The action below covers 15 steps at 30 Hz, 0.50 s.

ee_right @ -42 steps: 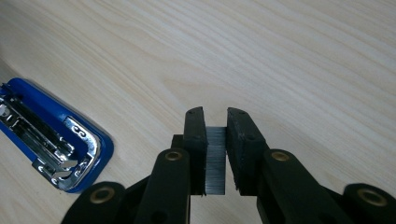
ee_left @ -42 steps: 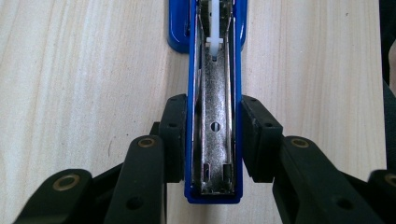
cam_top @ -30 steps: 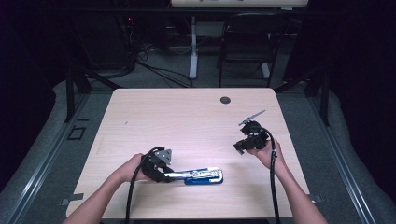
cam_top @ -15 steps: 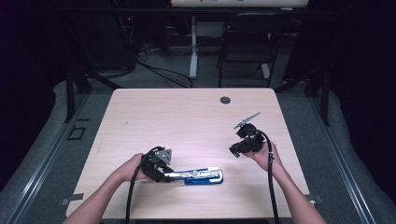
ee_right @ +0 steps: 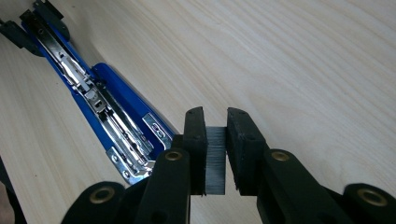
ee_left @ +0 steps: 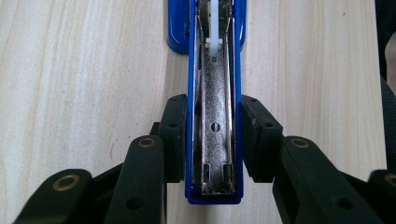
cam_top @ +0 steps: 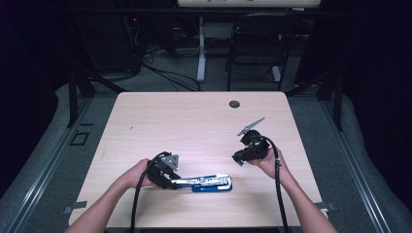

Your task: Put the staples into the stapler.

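The blue stapler (cam_top: 206, 183) lies opened flat on the table (cam_top: 160, 116), its end clenched between the left gripper (ee_left: 214, 144) jaws. The right gripper (ee_right: 215, 154), grasping a staple strip (ee_right: 215, 161), has drifted inward and down toward the stapler, likely to load the open channel ahead of its jaws.

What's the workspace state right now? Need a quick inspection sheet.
Surface: light wood table, mostly bare.
Job's things: blue stapler lying opened out flat near the front edge, metal staple channel facing up; strip of staples in the right gripper.
Clutter: small dark round thing near the far edge; cannot tell what it is.
Grippers: left gripper shut on the stapler's end; right gripper shut on the strip of staples, beside the stapler.
Cables: one black cable trails from each gripper toward the person.
Surroundings: dark room, chair and floor cabling behind the table.
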Each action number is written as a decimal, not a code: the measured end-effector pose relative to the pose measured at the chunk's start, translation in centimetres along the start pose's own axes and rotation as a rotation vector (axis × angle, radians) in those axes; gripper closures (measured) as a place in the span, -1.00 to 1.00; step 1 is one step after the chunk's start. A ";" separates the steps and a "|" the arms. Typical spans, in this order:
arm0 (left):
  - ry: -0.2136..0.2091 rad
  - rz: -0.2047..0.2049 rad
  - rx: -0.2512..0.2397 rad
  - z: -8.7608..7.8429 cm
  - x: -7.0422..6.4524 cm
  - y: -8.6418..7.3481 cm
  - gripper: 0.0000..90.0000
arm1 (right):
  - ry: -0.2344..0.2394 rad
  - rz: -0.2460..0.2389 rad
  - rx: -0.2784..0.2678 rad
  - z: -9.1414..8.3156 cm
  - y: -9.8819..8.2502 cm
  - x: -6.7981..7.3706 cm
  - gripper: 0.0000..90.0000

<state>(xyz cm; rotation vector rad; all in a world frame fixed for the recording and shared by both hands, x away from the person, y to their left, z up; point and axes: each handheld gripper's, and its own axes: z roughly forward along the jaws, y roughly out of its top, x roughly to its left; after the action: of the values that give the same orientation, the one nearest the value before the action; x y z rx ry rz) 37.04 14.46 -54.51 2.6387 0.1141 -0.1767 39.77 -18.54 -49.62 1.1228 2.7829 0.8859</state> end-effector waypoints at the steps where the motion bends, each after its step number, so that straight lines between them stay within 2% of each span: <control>1: -0.007 0.000 -0.002 0.0 0.0 0.0 0.45 | 0.000 0.003 -0.005 0.1 0.0 0.2 0.76; 4: 0.005 0.000 0.000 0.0 0.0 0.0 0.45 | 0.023 -0.014 -0.010 0.2 0.2 0.4 0.76; 8: -0.002 0.003 0.001 0.0 0.1 0.0 0.45 | 0.043 -0.040 -0.009 0.5 0.4 0.8 0.76; 9: 0.013 0.002 -0.003 0.0 0.0 0.0 0.45 | 0.050 -0.043 -0.011 0.6 0.5 1.0 0.76; 15: 0.005 0.005 -0.004 0.0 0.2 0.0 0.45 | 0.081 -0.088 -0.009 1.1 0.7 1.6 0.76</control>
<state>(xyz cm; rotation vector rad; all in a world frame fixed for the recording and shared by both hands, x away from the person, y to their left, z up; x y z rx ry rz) 37.19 14.48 -54.58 2.6357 0.1094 -0.1677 39.27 -16.53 -49.91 0.9757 2.8641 0.9552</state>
